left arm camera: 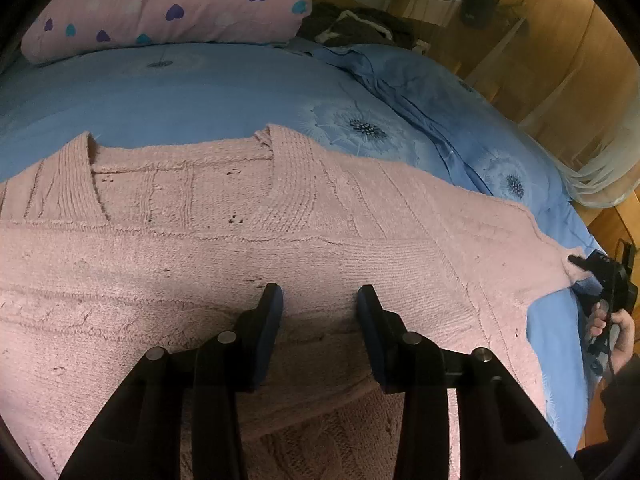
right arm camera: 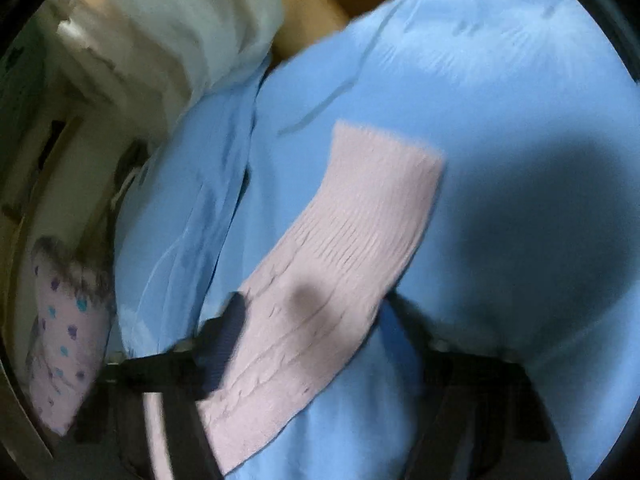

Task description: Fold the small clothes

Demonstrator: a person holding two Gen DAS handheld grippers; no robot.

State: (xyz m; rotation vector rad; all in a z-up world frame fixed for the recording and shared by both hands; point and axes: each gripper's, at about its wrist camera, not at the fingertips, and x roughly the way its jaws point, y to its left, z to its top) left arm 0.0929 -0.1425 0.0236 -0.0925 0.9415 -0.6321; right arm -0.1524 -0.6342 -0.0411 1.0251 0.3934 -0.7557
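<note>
Blue bed [left arm camera: 200, 96] carries your pink knit sweater [left arm camera: 200, 248], spread flat, neckline toward heart-print pillow [left arm camera: 168, 4]. Sleeve [right arm camera: 360, 240] lies between right gripper [right arm camera: 316, 320] jaws, partly open, grip unclear through blur. Left gripper [left arm camera: 320, 300] jaws narrowly parted over sweater, nothing pinched.

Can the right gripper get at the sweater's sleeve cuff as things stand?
Probably yes. The sleeve already runs between the right gripper fingers, and its cuff lies flat on the blue bedsheet ahead with nothing on it. The view is blurred.
</note>
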